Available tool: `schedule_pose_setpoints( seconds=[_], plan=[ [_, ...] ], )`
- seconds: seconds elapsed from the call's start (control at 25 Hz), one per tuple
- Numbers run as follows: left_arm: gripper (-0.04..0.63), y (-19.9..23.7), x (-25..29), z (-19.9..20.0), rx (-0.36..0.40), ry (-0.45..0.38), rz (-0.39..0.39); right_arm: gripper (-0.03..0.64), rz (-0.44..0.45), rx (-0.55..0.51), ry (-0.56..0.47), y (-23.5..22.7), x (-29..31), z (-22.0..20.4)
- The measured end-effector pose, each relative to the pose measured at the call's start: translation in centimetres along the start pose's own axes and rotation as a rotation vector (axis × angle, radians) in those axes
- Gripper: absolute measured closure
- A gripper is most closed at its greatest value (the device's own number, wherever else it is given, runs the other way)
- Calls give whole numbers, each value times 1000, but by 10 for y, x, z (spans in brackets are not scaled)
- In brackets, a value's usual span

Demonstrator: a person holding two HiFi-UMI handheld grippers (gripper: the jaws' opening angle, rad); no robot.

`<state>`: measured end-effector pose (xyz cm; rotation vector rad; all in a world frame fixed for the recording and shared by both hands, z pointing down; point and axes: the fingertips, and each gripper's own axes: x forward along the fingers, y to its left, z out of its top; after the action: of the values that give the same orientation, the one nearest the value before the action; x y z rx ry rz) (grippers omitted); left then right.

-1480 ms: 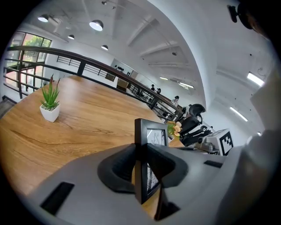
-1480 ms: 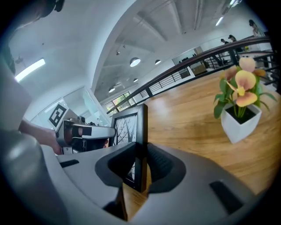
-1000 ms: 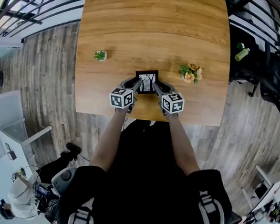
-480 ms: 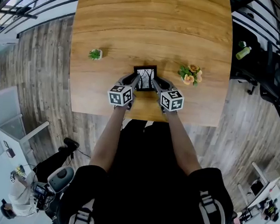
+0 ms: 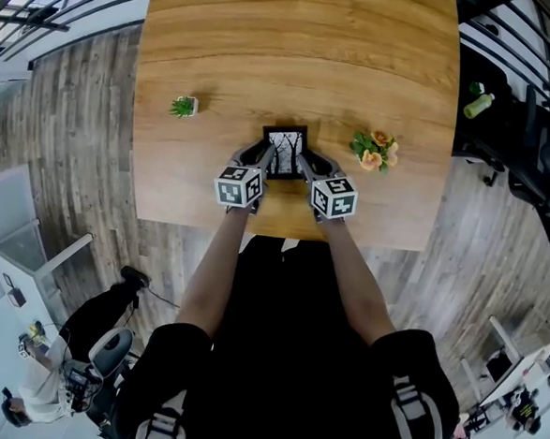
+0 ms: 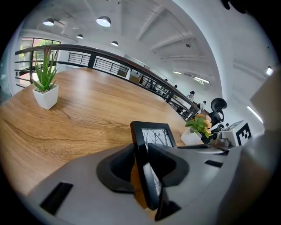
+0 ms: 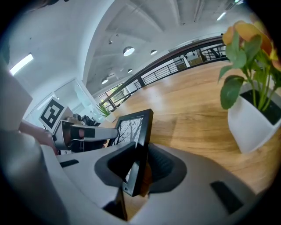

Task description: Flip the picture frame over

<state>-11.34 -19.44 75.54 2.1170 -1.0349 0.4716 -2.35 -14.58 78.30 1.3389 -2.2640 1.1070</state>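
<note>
A black rectangular picture frame (image 5: 285,152) with a pale print of bare branches stands tilted near the middle of the near edge of a light wooden table (image 5: 296,46), its printed face turned up and toward the person. Whether its lower edge touches the wood cannot be told. The left gripper (image 5: 262,156) has the frame's left side rail between its jaws. These jaws are easing open, yet in the left gripper view both dark pads lie against the rail. The right gripper (image 5: 306,161) is clamped on the frame's right side rail, and in the right gripper view its pads press the rail from front and back. Both grippers reach in from the near side, with their marker cubes just inside the table's near edge and the frame between them. A small spiky green plant in a white square pot (image 5: 182,106) sits well to the left of the frame and a little farther away. Orange and yellow flowers in a white pot (image 5: 374,148) stand near the frame's right side, just beyond the right gripper.
</note>
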Motion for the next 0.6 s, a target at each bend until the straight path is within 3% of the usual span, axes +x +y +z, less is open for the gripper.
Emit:
schedule_pose_setpoints(
  seconds=[0.6],
  plan=[
    [495,6,8,-3,57,29,74,520,-83,-64,56,-3,8,1]
  ],
)
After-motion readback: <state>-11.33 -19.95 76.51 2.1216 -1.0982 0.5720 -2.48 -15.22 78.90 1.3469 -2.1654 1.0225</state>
